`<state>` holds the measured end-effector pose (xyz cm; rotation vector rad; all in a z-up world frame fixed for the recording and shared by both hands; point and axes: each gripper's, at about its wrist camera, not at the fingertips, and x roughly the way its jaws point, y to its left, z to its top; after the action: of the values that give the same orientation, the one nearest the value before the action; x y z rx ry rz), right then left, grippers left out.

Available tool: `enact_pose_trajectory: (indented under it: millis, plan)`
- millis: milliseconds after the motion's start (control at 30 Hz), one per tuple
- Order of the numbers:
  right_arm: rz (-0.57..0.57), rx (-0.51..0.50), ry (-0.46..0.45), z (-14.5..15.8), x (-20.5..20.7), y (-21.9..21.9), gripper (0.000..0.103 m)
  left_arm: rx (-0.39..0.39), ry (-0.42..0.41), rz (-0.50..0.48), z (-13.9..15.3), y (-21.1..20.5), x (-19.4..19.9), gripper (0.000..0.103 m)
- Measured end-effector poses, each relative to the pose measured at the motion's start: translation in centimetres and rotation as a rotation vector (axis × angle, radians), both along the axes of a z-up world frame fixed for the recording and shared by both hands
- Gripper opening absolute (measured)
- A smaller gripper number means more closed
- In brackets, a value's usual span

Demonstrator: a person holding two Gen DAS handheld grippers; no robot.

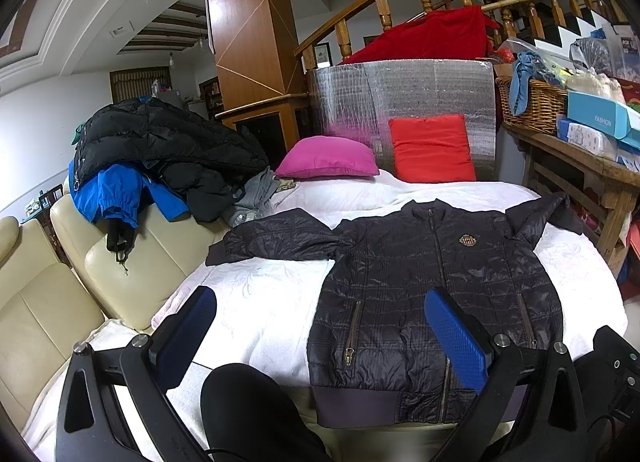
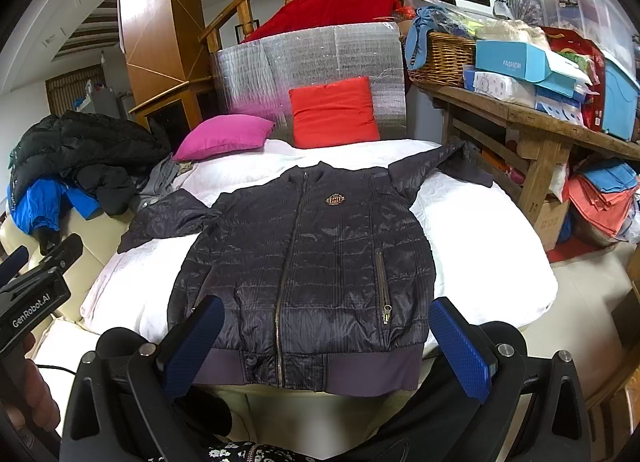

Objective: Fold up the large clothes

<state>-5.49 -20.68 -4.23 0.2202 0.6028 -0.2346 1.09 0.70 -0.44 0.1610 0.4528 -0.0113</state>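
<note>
A dark quilted jacket (image 1: 432, 294) (image 2: 304, 258) lies face up and zipped on the white bedspread (image 1: 260, 302) (image 2: 480, 246), with both sleeves spread outward and its ribbed hem at the near edge. My left gripper (image 1: 320, 330) hovers open above the near edge, over the jacket's left hem and the bare cover, holding nothing. My right gripper (image 2: 328, 338) is open too, its blue pads (image 2: 460, 346) straddling the hem from above. The left gripper's body shows at the left edge of the right wrist view.
A pile of black and blue coats (image 1: 152, 158) rests on a cream sofa (image 1: 60, 294) at the left. A pink cushion (image 1: 328, 158) and a red cushion (image 1: 432, 148) sit at the head. A cluttered wooden table (image 2: 532, 122) with a wicker basket (image 2: 444, 58) stands on the right.
</note>
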Motion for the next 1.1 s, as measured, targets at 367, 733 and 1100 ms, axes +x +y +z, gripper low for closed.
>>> enact_pose_trajectory:
  millis: [367, 733, 1100]
  plan:
    - [0.001, 0.001, 0.005, -0.25, 0.05, 0.02, 0.103, -0.001, 0.006, -0.003, -0.19, -0.03, 0.02, 0.103]
    - [0.004, 0.004, 0.014, -0.4, 0.31, 0.03, 0.103, -0.004, 0.008, 0.0, -0.41, -0.07, 0.1, 0.103]
    - [0.006, 0.006, 0.02, -0.53, 0.44, -0.02, 0.103, -0.004, 0.013, 0.001, -0.51, 0.14, 0.2, 0.103]
